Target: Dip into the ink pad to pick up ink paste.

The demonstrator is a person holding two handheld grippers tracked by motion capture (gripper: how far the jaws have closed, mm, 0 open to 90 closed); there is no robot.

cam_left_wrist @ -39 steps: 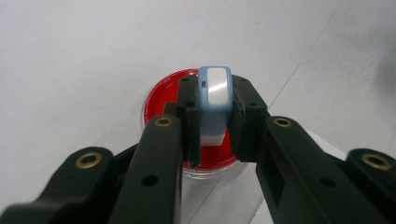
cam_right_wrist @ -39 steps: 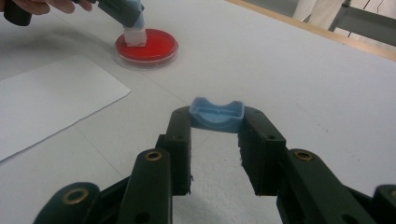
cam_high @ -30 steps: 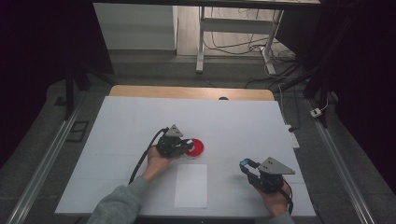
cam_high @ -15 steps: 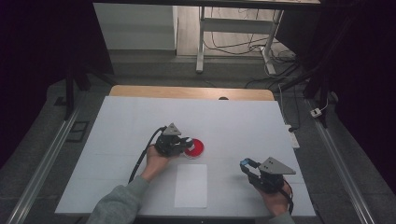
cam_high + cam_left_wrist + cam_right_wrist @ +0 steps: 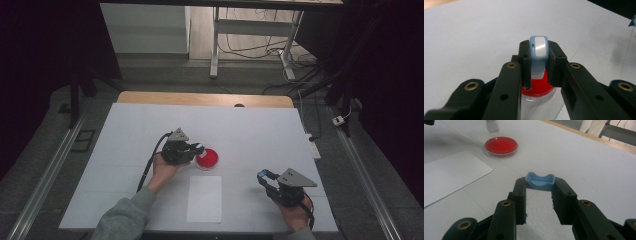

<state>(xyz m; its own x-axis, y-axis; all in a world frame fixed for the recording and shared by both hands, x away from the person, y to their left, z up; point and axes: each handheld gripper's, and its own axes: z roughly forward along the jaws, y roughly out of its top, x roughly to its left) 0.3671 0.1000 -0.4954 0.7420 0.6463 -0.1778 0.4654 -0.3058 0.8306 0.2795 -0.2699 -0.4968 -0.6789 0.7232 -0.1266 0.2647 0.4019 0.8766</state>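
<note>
The left hand-held gripper [image 5: 197,149] clamps a small blue-and-white stamp [image 5: 538,53] between its jaws, just over the near rim of a red dish [image 5: 207,159] on the white worktop [image 5: 250,130]. The stamp's long axis appears to run along the jaws, its white end tipped down toward the dish, though the angle is hard to judge. The right hand-held gripper [image 5: 263,177] grips a blue cap [image 5: 540,181], its hollow side facing up, low over the worktop. A paper sheet [image 5: 205,198] lies between the hands.

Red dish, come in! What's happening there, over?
Left gripper shut on blue-and-white stamp, just above red dish. Right gripper shut on blue cap. Paper sheet beside dish, path clear.
</note>
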